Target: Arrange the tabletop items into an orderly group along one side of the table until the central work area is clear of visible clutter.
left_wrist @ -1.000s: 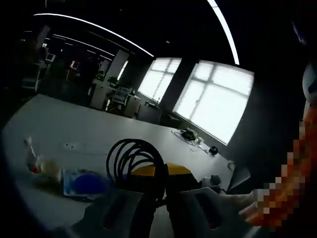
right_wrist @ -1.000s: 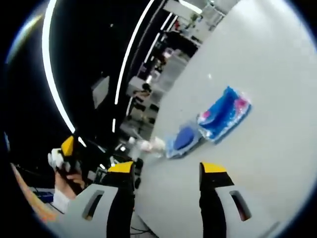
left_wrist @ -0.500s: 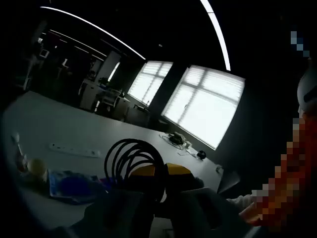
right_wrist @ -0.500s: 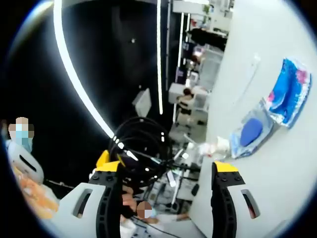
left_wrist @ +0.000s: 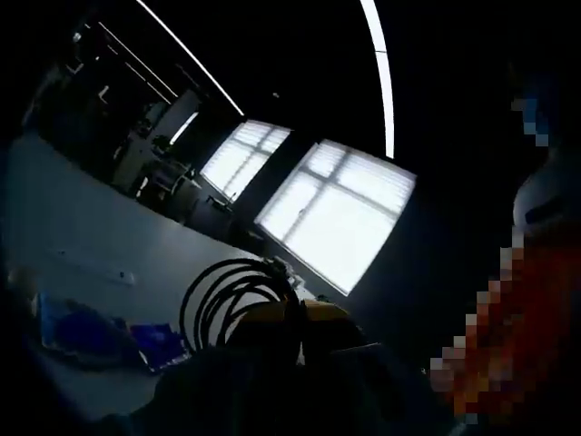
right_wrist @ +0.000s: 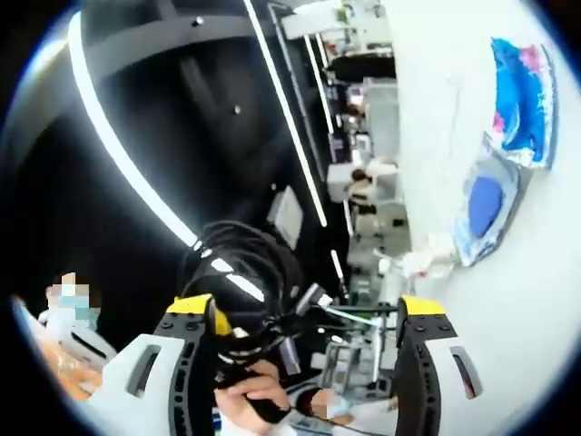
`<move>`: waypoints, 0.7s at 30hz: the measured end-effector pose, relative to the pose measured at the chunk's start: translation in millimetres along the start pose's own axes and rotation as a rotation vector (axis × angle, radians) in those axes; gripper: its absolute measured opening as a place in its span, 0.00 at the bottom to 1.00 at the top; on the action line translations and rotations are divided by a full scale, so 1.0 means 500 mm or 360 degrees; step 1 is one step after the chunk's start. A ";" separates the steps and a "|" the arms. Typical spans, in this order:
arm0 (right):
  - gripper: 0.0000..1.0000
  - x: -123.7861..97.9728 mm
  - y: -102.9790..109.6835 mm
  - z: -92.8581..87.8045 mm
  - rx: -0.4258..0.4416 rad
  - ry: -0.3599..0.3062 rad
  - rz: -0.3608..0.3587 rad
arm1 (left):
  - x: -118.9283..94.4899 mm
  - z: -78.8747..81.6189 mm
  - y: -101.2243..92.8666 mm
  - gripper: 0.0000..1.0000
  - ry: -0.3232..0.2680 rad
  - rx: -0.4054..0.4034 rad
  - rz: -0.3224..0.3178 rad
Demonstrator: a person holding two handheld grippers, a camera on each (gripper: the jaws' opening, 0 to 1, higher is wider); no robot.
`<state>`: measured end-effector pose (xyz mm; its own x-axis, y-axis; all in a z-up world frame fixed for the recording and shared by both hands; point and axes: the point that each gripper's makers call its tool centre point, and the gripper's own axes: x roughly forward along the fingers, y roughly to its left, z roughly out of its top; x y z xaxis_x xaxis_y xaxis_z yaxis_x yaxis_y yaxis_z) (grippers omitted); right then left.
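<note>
in the left gripper view the left gripper (left_wrist: 292, 318) stands nearest, its yellow-tipped jaws drawn close together and clenched on a coil of black cable (left_wrist: 231, 295), whose loops rise just above and to the left of the tips. beyond it, on the white table (left_wrist: 82, 245), a blue packet (left_wrist: 77, 329) lies low at the left with a second blue packet (left_wrist: 156, 338) just beside it, and a white power strip (left_wrist: 91, 268) lies a little farther back. bright windows (left_wrist: 340, 222) stand far behind.

in the right gripper view the right gripper (right_wrist: 304, 313) has its jaws spread wide, grasping nothing. between them the coil of black cable (right_wrist: 245, 268) hangs, close to the left jaw, with a person's hand (right_wrist: 259, 400) below it. farther off on the table (right_wrist: 536, 300) lie the blue packets (right_wrist: 522, 91), well apart from the jaws.
</note>
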<state>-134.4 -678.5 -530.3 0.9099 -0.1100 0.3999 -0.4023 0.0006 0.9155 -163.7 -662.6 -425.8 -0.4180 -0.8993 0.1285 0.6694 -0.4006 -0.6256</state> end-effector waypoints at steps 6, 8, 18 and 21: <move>0.75 0.016 0.002 -0.021 -0.0025 0.0079 0.0028 | 0.025 -0.015 -0.034 0.00 0.0007 -0.0037 -0.0130; 0.65 0.016 0.022 -0.021 0.0033 0.0059 0.0113 | 0.032 -0.024 -0.041 0.00 0.0028 -0.0030 -0.0156; 0.15 -0.036 -0.008 0.005 0.0019 0.0054 0.0017 | -0.030 -0.059 0.064 0.00 0.0092 -0.0007 0.0173; 0.14 -0.045 -0.038 0.012 -0.0057 0.0078 -0.0138 | -0.046 -0.075 0.085 0.01 0.0126 0.0003 0.0267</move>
<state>-148.0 -682.0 -556.9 0.9453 -0.0624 0.3202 -0.3190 0.0288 0.9473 -148.4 -652.6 -484.1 -0.3472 -0.9370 -0.0385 0.7349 -0.2464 -0.6318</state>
